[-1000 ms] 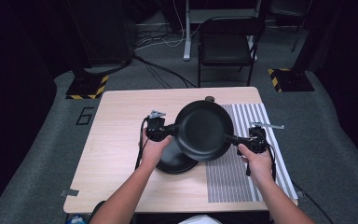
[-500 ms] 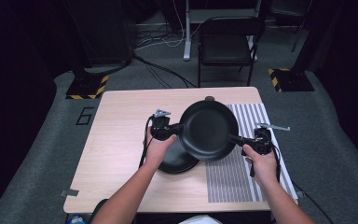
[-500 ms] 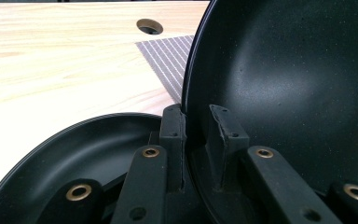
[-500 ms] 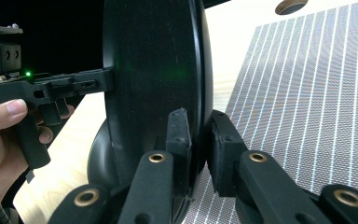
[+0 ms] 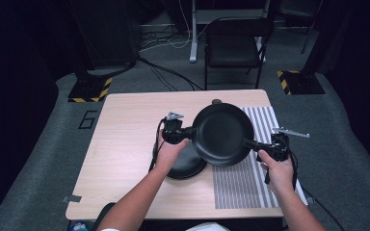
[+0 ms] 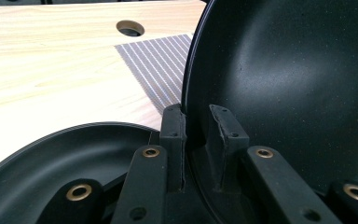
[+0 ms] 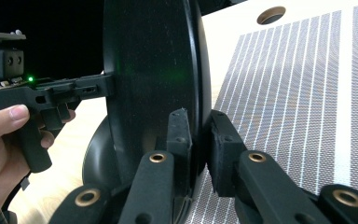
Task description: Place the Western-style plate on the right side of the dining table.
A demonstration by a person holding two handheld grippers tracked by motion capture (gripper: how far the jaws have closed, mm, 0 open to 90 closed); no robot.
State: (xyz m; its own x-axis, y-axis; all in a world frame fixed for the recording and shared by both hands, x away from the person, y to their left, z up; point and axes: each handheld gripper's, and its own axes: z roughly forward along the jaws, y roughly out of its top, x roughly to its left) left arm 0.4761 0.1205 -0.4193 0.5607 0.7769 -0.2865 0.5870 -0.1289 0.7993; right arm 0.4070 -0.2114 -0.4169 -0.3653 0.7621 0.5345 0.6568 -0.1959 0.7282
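Both grippers hold one black pan (image 5: 223, 134) by its rim, lifted clear of the surface (image 5: 125, 144). The left gripper (image 5: 191, 130) is clamped on the rim at the pan's left edge; in the left gripper view its jaws stand closed with the rim wall pinched between the pads (image 6: 174, 140). The right gripper (image 5: 250, 143) is clamped on the opposite edge; in the right gripper view the rim passes between its two pads (image 7: 179, 135), which press on it from both sides.

The pan hangs above the boundary between bare wood and a striped mat (image 5: 250, 187) that covers the right part of the surface. A second black pan (image 5: 185, 166) rests on the wood just below and to the left, partly under the carried one. Apart from the two rim grips, the carried pan appears to touch nothing, though the gap to the lower pan is hard to judge from above.

Step in hand: a two-handed carry of the upper pan, judged to be heading for the mat.

Next move, as judged:
1. Keep both grips tight; a thin rim held edge-on can twist out if either side slackens.
2. Move both hands together so the pan stays level.
3. Bring it fully over the mat, clear of the lower pan.
4. Lower until the base sits flat, then release both sides.

A round hole (image 5: 217, 101) lies at the far edge of the surface.
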